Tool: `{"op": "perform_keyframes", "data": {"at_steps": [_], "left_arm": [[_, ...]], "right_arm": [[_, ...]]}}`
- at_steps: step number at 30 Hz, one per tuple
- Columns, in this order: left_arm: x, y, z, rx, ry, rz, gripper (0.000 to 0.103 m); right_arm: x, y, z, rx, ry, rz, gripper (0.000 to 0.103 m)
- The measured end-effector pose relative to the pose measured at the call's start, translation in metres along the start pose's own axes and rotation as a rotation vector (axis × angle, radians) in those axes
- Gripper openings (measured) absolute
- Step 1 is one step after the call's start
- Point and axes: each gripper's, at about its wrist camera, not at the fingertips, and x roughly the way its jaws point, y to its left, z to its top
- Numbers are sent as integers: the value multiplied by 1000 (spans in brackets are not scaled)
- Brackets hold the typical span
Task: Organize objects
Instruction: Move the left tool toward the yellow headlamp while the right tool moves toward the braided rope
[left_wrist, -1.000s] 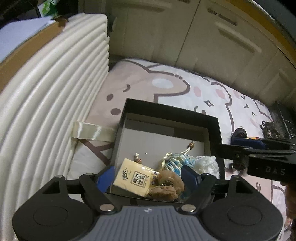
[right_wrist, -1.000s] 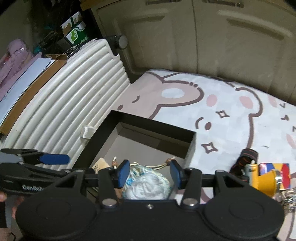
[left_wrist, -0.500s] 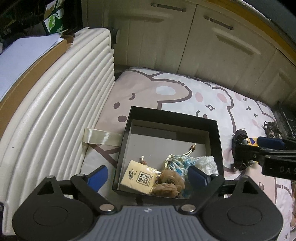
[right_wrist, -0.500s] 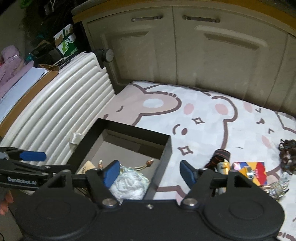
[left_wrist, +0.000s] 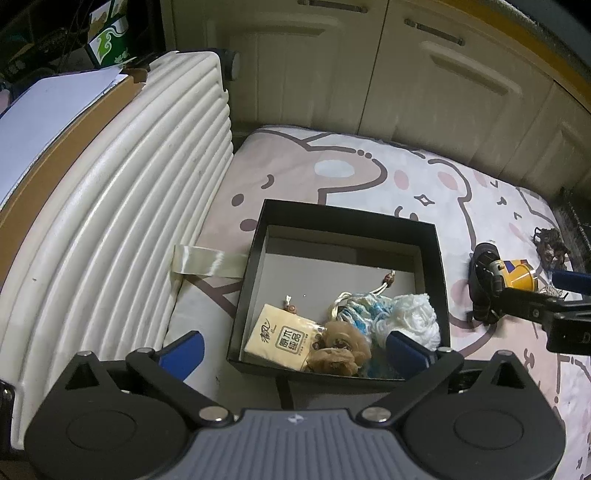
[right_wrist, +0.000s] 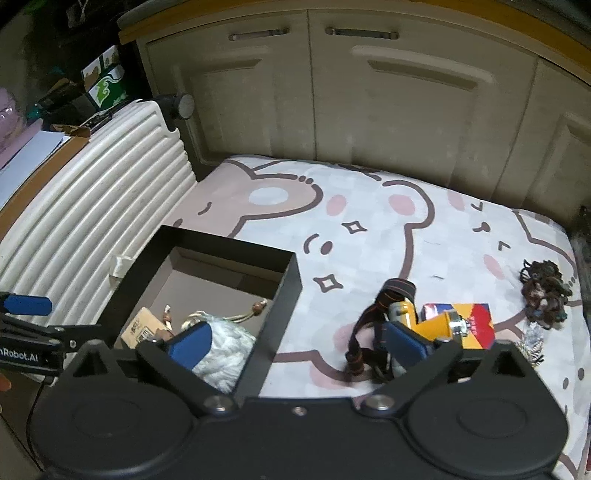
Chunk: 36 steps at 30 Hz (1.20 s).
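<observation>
A black open box (left_wrist: 347, 221) sits on the bear-print mat. Along its near side lie a tan tissue pack (left_wrist: 280, 338), a brown fluffy hair piece (left_wrist: 340, 347), a blue-and-white drawstring pouch (left_wrist: 358, 310) and a white fluffy ball (left_wrist: 410, 317). My left gripper (left_wrist: 295, 350) hovers over the box's near edge, its jaws opening wide with nothing pressed between the pads. My right gripper (right_wrist: 298, 343) is also opening and holds nothing. It spans the box's right wall (right_wrist: 284, 295) and a yellow headlamp (right_wrist: 417, 321) with a black strap on the mat.
A red, blue and yellow packet (right_wrist: 476, 321), a dark tangle of hair ties (right_wrist: 543, 291) and a silvery item (right_wrist: 532, 343) lie right of the headlamp. A white ribbed suitcase (left_wrist: 110, 221) bounds the left. Cream cabinet doors (right_wrist: 369, 110) stand behind the mat (right_wrist: 369, 221).
Both grippers' jaws have spread wide and drawn back from the box. The white ball stays in the box. The right view has swung right onto the headlamp.
</observation>
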Motion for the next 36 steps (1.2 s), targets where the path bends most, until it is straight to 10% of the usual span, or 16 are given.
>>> {"op": "perform_keyframes", "data": {"at_steps": [36], "left_arm": [[10, -46, 4, 35, 4, -15, 103]], "right_arm": [[-20, -67, -19, 97, -5, -67, 103]]}}
